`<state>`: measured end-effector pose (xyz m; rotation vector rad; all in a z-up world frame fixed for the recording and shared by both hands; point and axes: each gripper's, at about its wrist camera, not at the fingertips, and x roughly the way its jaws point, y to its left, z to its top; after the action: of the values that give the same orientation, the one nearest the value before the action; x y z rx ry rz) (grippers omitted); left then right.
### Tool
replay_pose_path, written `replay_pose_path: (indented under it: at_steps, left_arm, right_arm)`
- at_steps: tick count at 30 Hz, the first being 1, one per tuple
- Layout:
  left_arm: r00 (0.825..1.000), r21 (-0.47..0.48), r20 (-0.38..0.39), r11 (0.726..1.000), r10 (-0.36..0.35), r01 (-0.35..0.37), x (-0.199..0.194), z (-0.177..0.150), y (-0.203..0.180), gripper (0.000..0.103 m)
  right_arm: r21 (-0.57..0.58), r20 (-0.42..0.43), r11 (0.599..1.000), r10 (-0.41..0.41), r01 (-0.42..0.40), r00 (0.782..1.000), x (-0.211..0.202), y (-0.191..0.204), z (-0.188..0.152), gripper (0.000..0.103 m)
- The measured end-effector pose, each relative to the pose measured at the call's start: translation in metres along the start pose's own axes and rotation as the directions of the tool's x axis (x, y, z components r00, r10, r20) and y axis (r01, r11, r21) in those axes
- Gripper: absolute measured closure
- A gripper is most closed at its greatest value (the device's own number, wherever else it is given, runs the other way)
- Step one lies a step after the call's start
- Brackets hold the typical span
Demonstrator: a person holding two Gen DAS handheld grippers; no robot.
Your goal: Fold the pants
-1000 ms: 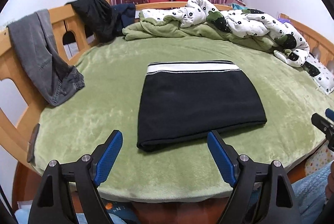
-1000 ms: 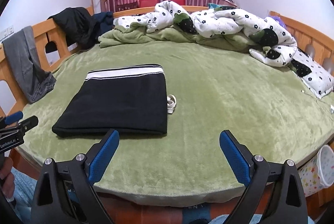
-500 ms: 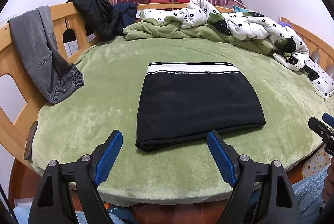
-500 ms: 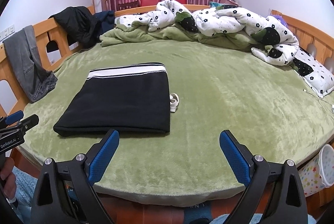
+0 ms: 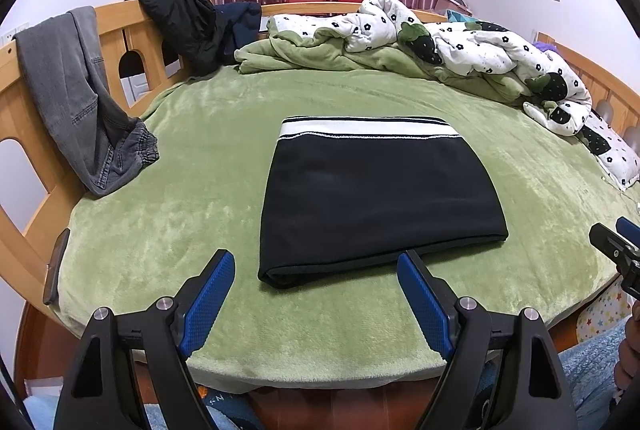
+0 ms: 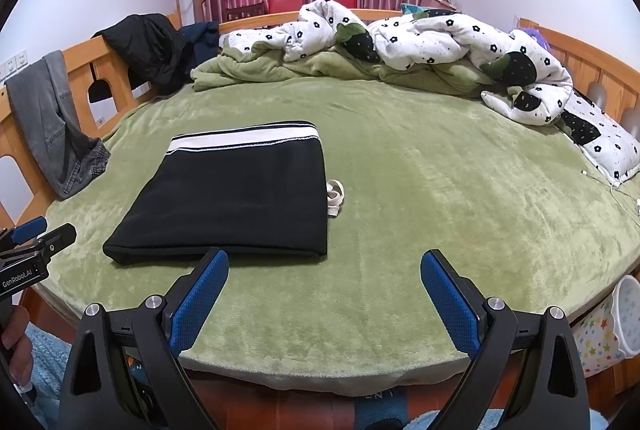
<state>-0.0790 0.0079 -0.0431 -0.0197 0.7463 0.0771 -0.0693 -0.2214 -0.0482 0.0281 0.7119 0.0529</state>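
item: black pants (image 5: 376, 197), folded into a flat rectangle, white-striped waistband at the far edge, lying on the green fleece blanket (image 5: 208, 133) near the bed's near-left side. handling, judged: soft, light, limp knit; layers likely to slide apart if lifted by one corner, so take the thick near folded edge, both corners at once. white drawstring (image 6: 335, 197) pokes out at the right side. left gripper (image 5: 316, 290): jaws apart, empty, just short of the near edge. right gripper (image 6: 324, 294): jaws apart, empty, over bare blanket right of the pants. containers: star-patterned bin (image 6: 612, 326) beside the bed, lower right; contents not visible.
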Motion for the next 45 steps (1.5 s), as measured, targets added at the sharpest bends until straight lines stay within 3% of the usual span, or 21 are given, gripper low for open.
replay_pose_path:
  at_steps: [45]
  left_arm:
    - [1.0,-0.039,0.015,0.999,0.001,-0.001,-0.0061,-0.0053,0.0071,0.021]
  right_arm:
    - [-0.007,-0.005,1.0,0.011,-0.011,1.0,0.0057,0.0049,0.0015,0.007]
